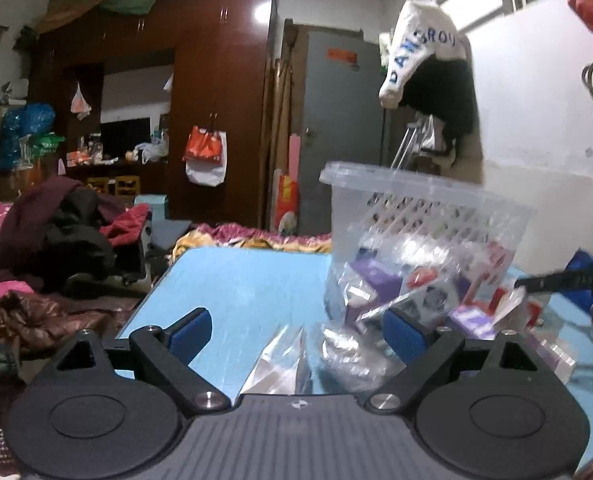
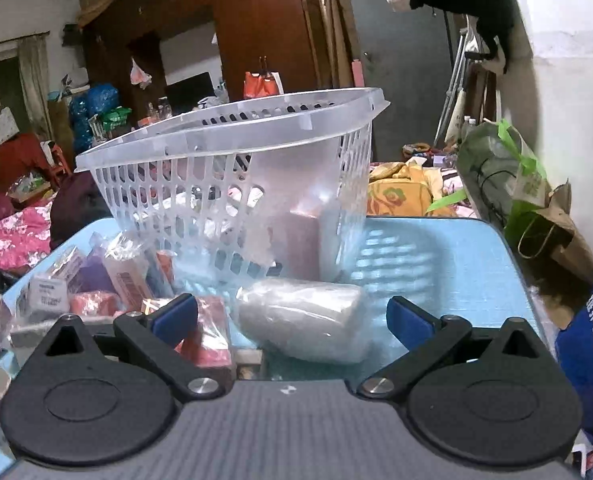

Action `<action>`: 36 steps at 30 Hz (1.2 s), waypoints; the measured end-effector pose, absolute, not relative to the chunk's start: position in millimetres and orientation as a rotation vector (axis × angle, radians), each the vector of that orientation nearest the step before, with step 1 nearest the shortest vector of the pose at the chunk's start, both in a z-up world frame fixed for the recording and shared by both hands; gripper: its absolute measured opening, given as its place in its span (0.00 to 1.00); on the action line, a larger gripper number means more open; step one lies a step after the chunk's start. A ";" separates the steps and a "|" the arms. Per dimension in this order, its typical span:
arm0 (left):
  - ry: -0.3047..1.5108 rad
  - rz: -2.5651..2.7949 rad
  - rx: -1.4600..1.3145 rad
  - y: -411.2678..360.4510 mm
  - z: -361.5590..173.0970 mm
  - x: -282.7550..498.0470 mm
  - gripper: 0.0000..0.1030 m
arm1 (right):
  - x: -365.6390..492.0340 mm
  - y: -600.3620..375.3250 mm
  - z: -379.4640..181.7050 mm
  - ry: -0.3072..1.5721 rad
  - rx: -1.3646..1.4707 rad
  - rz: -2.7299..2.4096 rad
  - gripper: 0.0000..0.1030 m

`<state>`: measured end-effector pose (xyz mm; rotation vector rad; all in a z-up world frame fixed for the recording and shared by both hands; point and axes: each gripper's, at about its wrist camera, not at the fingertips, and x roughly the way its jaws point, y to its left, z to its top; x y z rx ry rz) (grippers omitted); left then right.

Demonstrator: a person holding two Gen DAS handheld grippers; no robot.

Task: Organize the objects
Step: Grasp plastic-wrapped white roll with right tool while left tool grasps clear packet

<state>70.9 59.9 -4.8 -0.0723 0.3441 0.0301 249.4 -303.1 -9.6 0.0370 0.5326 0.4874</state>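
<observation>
On the blue tabletop the clear basket stands with a few packs already inside, so the job looks partly done. Plenty left: wrapped packets lie heaped at its left, a white wrapped roll just before it. Right gripper is spread wide, empty; left gripper likewise, over a crinkled clear bag. The basket's contents blur through the plastic.
</observation>
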 end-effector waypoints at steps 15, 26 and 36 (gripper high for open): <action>0.430 0.053 -0.083 60.9 -26.9 78.7 0.88 | 246.7 -301.2 -15.8 0.584 -0.035 0.444 0.84; 0.388 0.073 -0.066 60.5 -33.2 70.7 0.40 | 235.7 -310.7 -11.7 0.538 -0.029 0.430 0.64; 0.340 0.054 -0.088 59.1 -26.0 63.5 0.40 | 225.5 -314.3 -7.0 0.483 -0.032 0.448 0.58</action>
